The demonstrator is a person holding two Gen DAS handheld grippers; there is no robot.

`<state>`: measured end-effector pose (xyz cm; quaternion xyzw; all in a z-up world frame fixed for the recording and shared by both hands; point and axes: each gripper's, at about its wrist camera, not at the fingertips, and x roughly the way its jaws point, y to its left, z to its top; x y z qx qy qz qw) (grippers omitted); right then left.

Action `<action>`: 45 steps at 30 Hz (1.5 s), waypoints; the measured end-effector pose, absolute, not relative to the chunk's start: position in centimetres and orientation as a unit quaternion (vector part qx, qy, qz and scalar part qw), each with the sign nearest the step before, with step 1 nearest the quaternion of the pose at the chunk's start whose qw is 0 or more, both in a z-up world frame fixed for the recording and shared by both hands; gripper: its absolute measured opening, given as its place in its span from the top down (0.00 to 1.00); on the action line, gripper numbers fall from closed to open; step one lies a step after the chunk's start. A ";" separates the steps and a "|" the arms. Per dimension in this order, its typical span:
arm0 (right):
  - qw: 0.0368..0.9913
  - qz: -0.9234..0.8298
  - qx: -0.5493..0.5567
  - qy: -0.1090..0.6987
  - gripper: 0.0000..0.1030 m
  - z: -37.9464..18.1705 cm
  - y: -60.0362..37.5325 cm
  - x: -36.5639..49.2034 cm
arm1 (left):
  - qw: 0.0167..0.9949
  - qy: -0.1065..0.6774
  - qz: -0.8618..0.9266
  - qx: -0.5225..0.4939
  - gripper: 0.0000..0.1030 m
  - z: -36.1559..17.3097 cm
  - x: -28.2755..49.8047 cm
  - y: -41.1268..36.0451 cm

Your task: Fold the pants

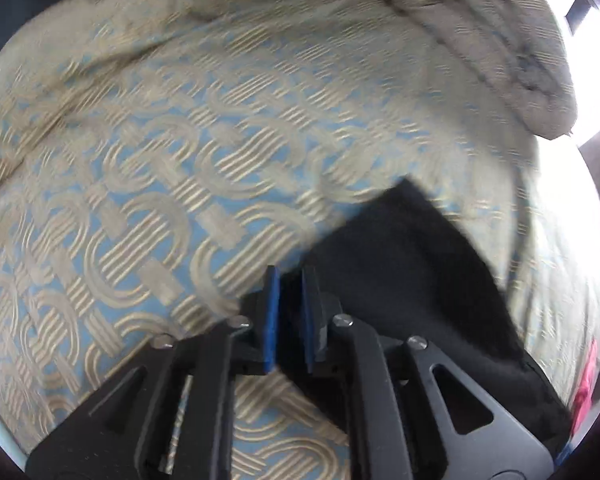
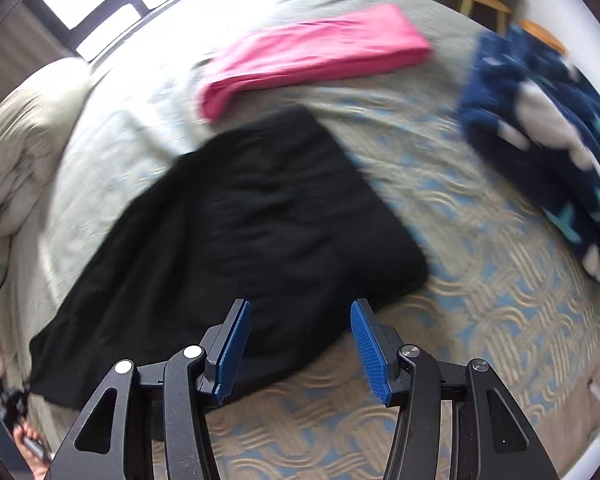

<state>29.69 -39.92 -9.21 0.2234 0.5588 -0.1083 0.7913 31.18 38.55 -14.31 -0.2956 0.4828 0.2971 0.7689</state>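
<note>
The black pants (image 2: pixel 252 208) lie partly folded on a patterned blue and tan bedspread (image 2: pixel 480 300). My right gripper (image 2: pixel 300 306) hovers open over their near edge, and its blue pads (image 2: pixel 236 344) hold nothing. In the left wrist view a corner of the black pants (image 1: pixel 412 272) runs in from the right. My left gripper (image 1: pixel 291 274) has its jaws nearly together on that corner, with dark cloth filling the narrow gap between the pads (image 1: pixel 274 312). The bedspread (image 1: pixel 160 200) fills the rest of that view.
Folded pink pants (image 2: pixel 312 56) lie beyond the black ones. A navy fleece with star prints (image 2: pixel 540 132) lies at the right. A crumpled beige quilt (image 2: pixel 20 152) is bunched at the left, and the quilt (image 1: pixel 480 40) also shows top right. A wooden stool (image 2: pixel 480 4) stands past the bed.
</note>
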 end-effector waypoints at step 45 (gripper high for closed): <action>0.811 -0.024 0.319 0.490 0.25 -13.6 -48.1 25.8 | 0.779 0.543 -0.313 0.015 0.49 -13.0 23.2 -14.5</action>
